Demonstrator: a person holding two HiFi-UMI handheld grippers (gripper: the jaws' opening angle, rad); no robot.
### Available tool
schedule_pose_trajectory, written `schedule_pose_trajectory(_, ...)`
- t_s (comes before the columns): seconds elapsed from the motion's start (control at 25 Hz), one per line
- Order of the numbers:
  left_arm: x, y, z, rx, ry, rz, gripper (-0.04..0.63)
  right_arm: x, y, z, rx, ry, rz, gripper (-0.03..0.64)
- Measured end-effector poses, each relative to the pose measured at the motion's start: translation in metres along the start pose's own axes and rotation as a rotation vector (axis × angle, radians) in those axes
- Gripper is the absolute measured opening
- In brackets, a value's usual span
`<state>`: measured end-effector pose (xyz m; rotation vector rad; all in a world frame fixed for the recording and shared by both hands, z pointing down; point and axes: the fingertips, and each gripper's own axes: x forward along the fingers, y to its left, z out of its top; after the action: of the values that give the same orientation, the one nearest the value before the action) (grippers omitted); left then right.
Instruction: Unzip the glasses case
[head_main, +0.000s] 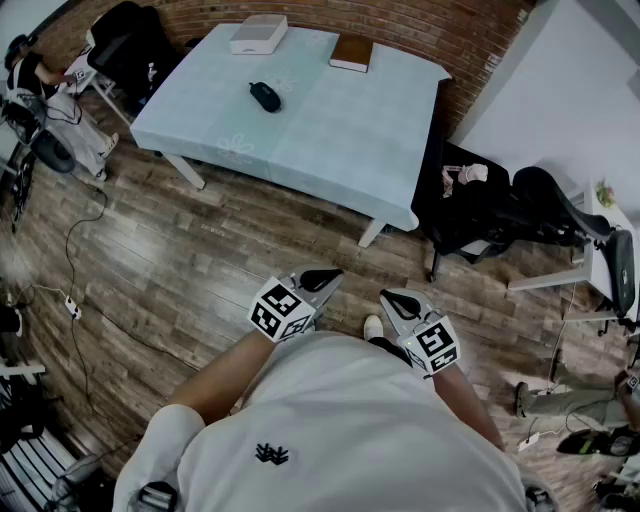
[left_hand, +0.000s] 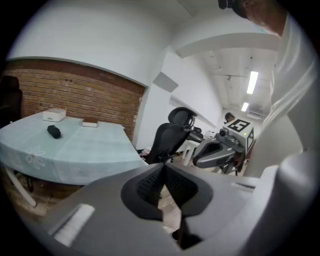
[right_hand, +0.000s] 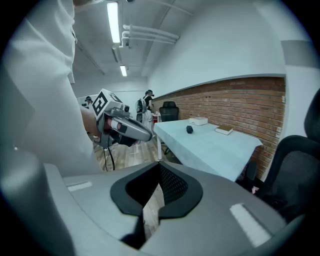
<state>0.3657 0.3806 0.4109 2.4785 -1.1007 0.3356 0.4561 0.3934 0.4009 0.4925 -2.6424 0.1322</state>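
**A:** Where is the glasses case?

**B:** The glasses case (head_main: 265, 97) is a small dark oval. It lies by itself on the pale blue cloth of the counter (head_main: 340, 130), in the far left part. It is too small here to tell whether the zip is done up, and nothing of its inside shows.

**A:** What else is on the counter?

**B:** There are 2 things along the far edge, both well apart from the case. One is a white box (head_main: 259, 33), which looks shut, with its contents hidden. The other is a brown book (head_main: 351, 52) lying flat to the right of the box.

**A:** And the tools?

**B:** Both are held close to the person's chest, above the wooden floor (head_main: 200, 250) and well short of the counter. The left tool (head_main: 325, 280) has its 2 jaws closed tip to tip, with nothing between them. The right tool (head_main: 397, 302) is the same, jaws together and empty. They sit side by side without touching each other.

**A:** What surrounds the counter?

**B:** A brick wall (head_main: 420, 25) runs behind it. A black office chair (head_main: 530, 205) stands to its right.
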Motion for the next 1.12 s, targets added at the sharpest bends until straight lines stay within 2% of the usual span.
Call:
schedule_pose_trajectory(0.12, 0.007, 0.006, 0.016, -0.048, -0.047, 0.075, 0.057, -0.002, -0.022, 0.009, -0.058, 0.013, 0.063, 0.0)
schedule_pose_trajectory(0.36, 0.043, -0.003, 0.033, -0.041, -0.108, 0.241, 0.057, -0.015, -0.068, 0.005, -0.151, 0.027, 0.198, 0.0)
schedule_pose_trajectory(0.52, 0.044, -0.004, 0.04, -0.108, -0.161, 0.339, 0.057, -0.012, -0.087, 0.002, -0.172, 0.03, 0.269, 0.0)
schedule_pose_trajectory(0.6, 0.038, -0.001, 0.037, -0.131, -0.161, 0.376, 0.057, -0.005, -0.091, 0.002, -0.17, 0.031, 0.294, 0.0)
schedule_pose_trajectory(0.72, 0.023, 0.013, 0.028, -0.158, -0.147, 0.405, 0.057, 0.015, -0.092, 0.009, -0.157, 0.023, 0.317, 0.0)
schedule_pose_trajectory(0.88, 0.003, 0.052, 0.021, -0.192, -0.142, 0.421, 0.057, 0.056, -0.089, 0.029, -0.144, 0.014, 0.327, 0.002)
schedule_pose_trajectory(1.12, -0.027, 0.132, 0.042, -0.156, -0.165, 0.404, 0.06, 0.127, -0.089, 0.061, -0.133, 0.038, 0.29, 0.021)
